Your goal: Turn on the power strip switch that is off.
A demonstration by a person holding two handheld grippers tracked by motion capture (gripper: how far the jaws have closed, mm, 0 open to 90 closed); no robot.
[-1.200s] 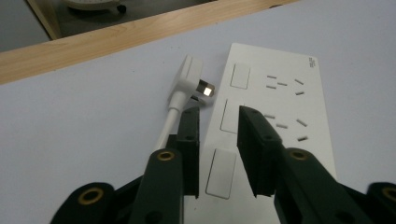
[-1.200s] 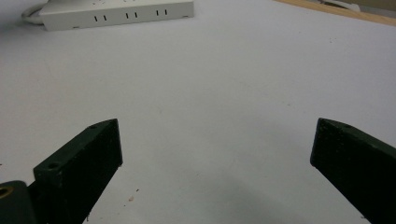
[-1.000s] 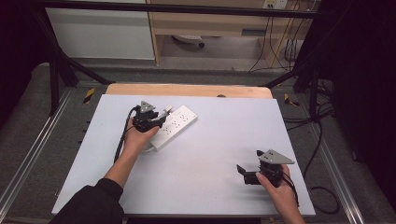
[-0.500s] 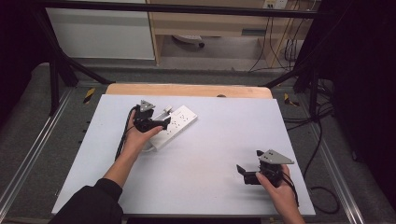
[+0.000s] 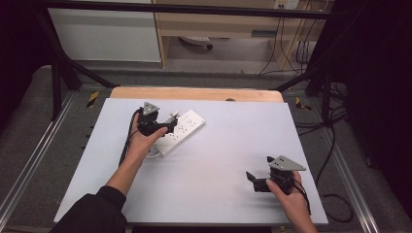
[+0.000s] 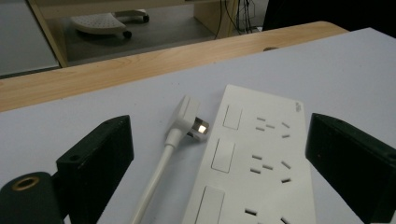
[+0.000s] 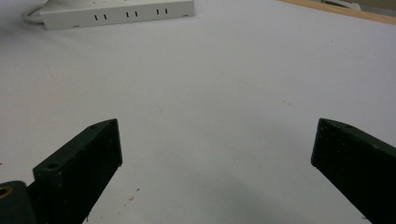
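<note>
The white power strip (image 5: 180, 132) lies flat, its long axis running diagonally toward the far right, between the left gripper's (image 5: 170, 127) released jaws, just opened.

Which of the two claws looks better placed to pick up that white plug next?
The left claw. It has just been opening, and its jaws now stand wide apart with the plug and power strip lying loose between them. The right claw hangs open over bare table, far off.
</note>
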